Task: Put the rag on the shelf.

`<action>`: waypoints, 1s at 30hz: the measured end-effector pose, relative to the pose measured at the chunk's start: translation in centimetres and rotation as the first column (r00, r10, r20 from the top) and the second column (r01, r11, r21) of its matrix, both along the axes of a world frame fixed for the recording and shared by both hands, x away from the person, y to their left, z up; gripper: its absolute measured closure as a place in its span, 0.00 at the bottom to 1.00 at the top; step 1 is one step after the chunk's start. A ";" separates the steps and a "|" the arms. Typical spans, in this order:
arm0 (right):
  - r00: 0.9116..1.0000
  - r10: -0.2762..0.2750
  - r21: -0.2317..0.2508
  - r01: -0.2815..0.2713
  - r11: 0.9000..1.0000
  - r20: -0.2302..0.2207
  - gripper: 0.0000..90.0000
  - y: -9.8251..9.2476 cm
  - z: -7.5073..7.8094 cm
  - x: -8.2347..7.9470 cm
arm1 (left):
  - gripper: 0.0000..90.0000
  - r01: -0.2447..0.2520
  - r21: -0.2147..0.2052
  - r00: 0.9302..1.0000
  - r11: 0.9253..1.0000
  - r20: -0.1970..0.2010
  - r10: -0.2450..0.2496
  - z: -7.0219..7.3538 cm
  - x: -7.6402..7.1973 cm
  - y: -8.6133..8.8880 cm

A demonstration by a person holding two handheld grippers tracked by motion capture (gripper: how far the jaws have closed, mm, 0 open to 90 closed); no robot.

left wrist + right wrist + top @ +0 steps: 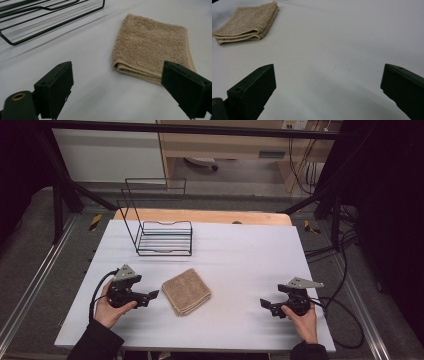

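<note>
While both grippers rest low over the table, the entries stand as follows.

Surface: white table (240,250), matte, with a bare wooden strip (210,215) along its far edge.
Room: dark frame bars overhead and at the sides; grey floor around the table; pale cabinet and light wood furniture at the far wall; cables hanging far right.
Wire rack (159,232): black, standing far left on the table, its tall back frame rising at the far side; well apart from both grippers.
Folded towel (186,291): tan terry cloth, lying flat near the table's middle, turned at an angle, folded layers showing at its near edge (140,71).
Left gripper (153,295): held in the left hand (111,309) at near left, pointing right at the towel, just beside it, not touching; jaws spread wide, nothing between them.
Right gripper (263,303): held in the right hand (302,317) at near right, pointing left across bare table, well apart from the towel (247,23); jaws spread wide, holding nothing.
Forearms: dark sleeves entering from the near edge.
</note>
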State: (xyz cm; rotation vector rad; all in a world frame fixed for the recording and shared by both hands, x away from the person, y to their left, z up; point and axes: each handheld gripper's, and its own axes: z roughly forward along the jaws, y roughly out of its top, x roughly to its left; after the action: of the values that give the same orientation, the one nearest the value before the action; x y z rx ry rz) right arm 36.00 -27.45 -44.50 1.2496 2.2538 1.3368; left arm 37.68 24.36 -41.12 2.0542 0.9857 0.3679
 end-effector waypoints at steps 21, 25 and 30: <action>1.000 -0.004 -0.007 0.004 1.000 -0.009 0.01 0.2 -0.1 0.0 | 0.29 -0.029 0.066 0.998 0.997 -0.050 0.032 -1.5 2.9 -3.2; 1.000 -0.005 -0.009 0.005 1.000 -0.012 0.01 0.2 -0.1 0.0 | 0.39 -0.031 0.070 0.998 0.997 -0.053 0.035 -2.0 3.4 -3.2; 1.000 -0.008 -0.009 0.008 1.000 -0.013 0.01 0.2 -0.2 0.0 | 0.51 -0.019 0.034 0.997 0.999 -0.075 0.021 -2.2 3.6 -3.3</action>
State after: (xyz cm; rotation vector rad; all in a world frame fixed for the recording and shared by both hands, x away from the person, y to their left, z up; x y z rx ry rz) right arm 36.00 -27.22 -44.69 1.2667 2.2579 1.3186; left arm 41.30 21.07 -43.33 2.1028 1.0523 0.3211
